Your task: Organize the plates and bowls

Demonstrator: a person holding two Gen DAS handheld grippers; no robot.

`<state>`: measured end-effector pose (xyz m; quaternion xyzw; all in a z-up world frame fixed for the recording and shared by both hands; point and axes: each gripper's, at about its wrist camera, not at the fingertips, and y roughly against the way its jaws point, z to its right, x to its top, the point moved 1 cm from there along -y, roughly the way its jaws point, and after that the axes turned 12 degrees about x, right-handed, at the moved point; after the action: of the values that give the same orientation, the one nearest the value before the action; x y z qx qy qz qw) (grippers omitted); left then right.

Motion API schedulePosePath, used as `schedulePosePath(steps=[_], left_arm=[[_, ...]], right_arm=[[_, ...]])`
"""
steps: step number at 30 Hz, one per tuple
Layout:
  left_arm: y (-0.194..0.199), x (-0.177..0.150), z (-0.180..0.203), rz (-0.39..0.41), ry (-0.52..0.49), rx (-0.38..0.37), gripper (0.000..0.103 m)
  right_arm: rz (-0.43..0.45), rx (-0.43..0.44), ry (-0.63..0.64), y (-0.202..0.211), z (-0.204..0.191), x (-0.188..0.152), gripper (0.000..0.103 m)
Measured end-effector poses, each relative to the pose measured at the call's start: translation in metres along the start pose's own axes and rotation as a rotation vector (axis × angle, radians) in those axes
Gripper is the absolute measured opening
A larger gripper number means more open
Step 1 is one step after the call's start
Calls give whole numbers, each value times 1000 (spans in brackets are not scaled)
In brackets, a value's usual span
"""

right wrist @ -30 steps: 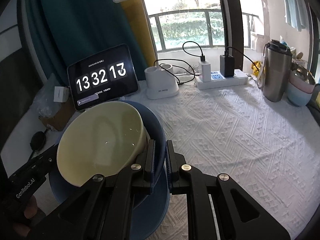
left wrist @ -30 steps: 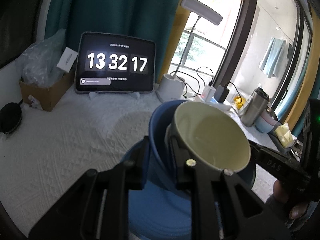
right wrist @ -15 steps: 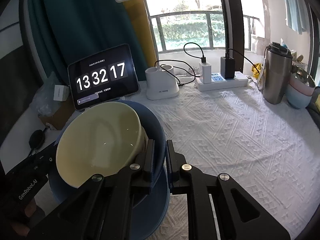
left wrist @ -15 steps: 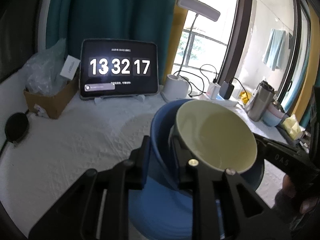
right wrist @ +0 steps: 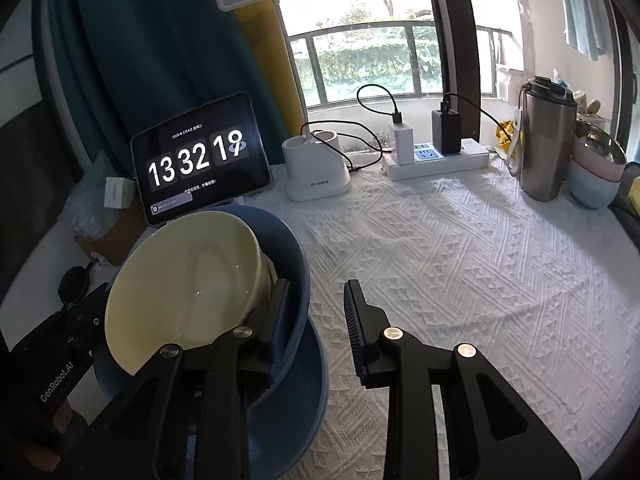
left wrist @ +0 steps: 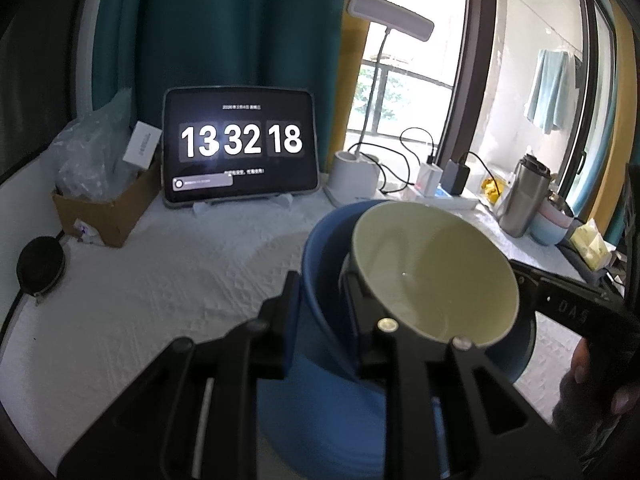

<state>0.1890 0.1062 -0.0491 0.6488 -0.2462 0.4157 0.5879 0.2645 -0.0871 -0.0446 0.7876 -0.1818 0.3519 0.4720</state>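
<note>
Setting: white textured cloth covers the worktop [right wrist: 460, 280], with a window and teal curtain behind its far edge.
Left gripper [left wrist: 320, 292]: nearly closed, its jaws pinching the near wall of the blue bowl [left wrist: 320, 248], one finger outside and one inside the rim.
Right gripper [right wrist: 316, 300]: jaws parted and just been opening; the left finger sits inside the blue bowl's rim against its wall, the right finger stands clear over bare cloth, so nothing is clamped.
Blue bowl: tilted, its open side facing the left gripper's camera, resting in a blue plate [right wrist: 308, 392] near the worktop's front left part.
Cream bowl [right wrist: 188, 284]: nested inside the blue bowl, tilted the same way, its outer wall just beside the right gripper's left finger.
Hands: part of a hand [left wrist: 592, 384] on the right gripper's handle shows at the lower right of the left wrist view.
Far edge: tablet clock [right wrist: 200, 160] reading 13 32, white lamp base [right wrist: 316, 176], power strip [right wrist: 436, 160] with chargers.
Right far corner: steel tumbler [right wrist: 546, 140] and stacked pastel bowls [right wrist: 596, 172].
Left edge: cardboard box [left wrist: 104, 208] with plastic wrap, a black round object [left wrist: 40, 264] nearby.
Change: a second ago the right gripper was clamped on the blue bowl's rim; it has let go, and the bowls sit about as they did.
</note>
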Motion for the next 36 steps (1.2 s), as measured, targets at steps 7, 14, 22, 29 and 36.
schedulePosePath(steps=[7, 14, 22, 29, 36], left_arm=[[3, -2, 2, 11, -14, 2, 22], [5, -4, -4, 20, -4, 9, 38], [10, -7, -10, 30, 36, 0, 45], [31, -17, -7, 106, 37, -3, 46], [58, -27, -5, 165, 57, -30, 48]], right_arm=[[4, 7, -5, 4, 1, -3, 29], [2, -11, 36, 6, -2, -3, 34], [6, -37, 107, 18, -5, -7, 47], [27, -40, 139, 34, -6, -13, 54], [39, -48, 133, 53, 1, -21, 57]])
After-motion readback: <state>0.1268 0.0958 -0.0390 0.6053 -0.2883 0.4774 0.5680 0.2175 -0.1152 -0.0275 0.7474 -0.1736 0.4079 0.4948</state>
